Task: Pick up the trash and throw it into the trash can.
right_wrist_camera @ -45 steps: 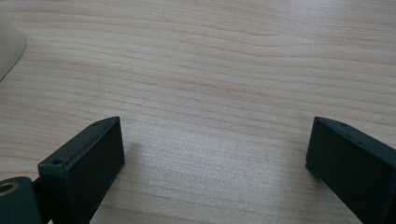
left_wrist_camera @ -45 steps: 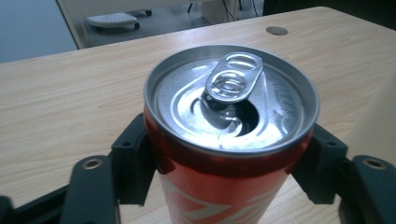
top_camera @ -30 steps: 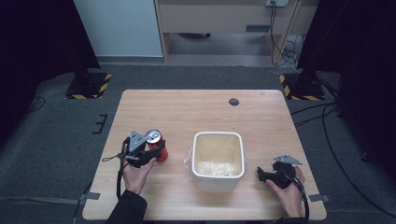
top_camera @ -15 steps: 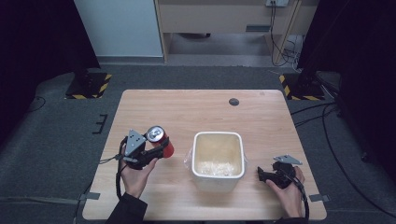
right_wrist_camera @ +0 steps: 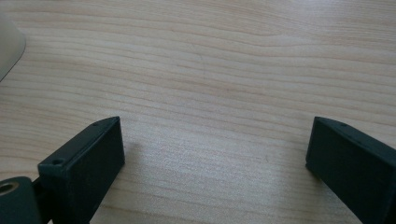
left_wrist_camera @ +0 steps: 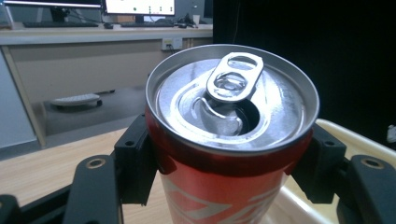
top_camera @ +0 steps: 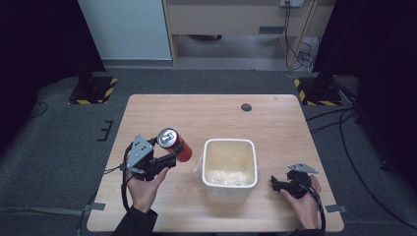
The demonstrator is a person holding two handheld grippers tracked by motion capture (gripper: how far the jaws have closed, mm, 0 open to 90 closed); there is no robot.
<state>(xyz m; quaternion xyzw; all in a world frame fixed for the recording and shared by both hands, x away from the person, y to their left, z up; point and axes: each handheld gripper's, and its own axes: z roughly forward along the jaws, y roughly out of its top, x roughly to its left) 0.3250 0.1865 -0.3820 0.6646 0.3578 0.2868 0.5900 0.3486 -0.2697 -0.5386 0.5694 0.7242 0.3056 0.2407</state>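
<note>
Beside the white tub [top_camera: 230, 167], left claw [top_camera: 169, 158] gripping red can [top_camera: 175, 143], lettering unreadable

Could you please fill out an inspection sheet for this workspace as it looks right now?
Surface: wooden table, with a dark round spot near the far edge.
Job's things: opened red can, tilted; white bin with pale contents at mid-table.
Clutter: nothing seen.
Grippers: left hand-held gripper clamps the can off the table; right hand-held gripper open, low over bare wood.
Cables: one trails from each gripper; more on the floor at right.
Surroundings: grey floor, dark curtains, desk beyond.
</note>
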